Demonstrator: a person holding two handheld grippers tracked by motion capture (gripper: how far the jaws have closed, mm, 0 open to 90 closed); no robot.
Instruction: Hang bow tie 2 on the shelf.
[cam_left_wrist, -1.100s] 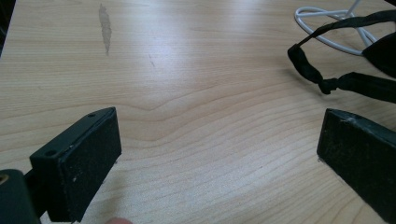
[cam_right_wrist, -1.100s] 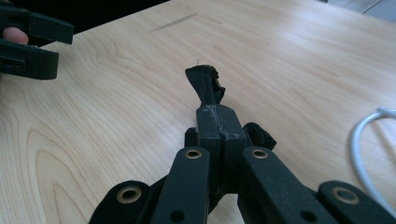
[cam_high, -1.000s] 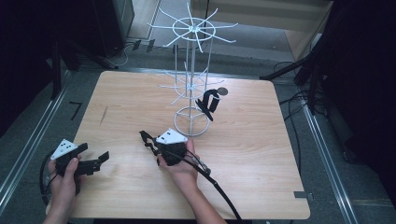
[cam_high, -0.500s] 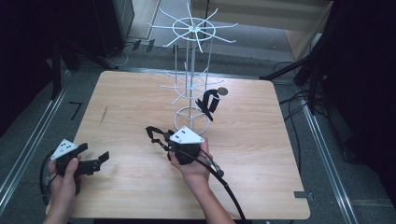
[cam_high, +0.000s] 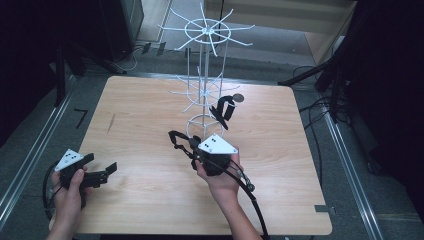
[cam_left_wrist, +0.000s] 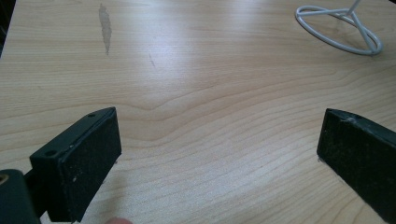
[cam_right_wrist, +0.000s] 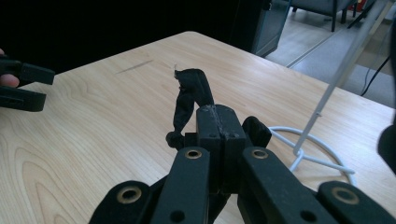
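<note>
item: wooden table (cam_high: 150, 110) with 1 white wire rack (cam_high: 204, 75) standing toward its far side, ring base (cam_left_wrist: 340, 29) resting on the wood. hung on the rack: 1 black strap (cam_high: 222, 109), on a lower arm, on the rack's right side in the high view. in hand: 1 second black strap (cam_right_wrist: 189, 95), clamped between the closed jaws of the right gripper (cam_high: 186, 145), its looped end sticking up past the jaw tips, held above the table just in front of the rack base. left gripper (cam_high: 102, 172): jaws spread wide, nothing between them, low over the near left corner of the table, well apart from the rack. status, as a judgement: 1 strap looks placed, 1 looks on its way; hooking it onto a free arm remains.
</note>
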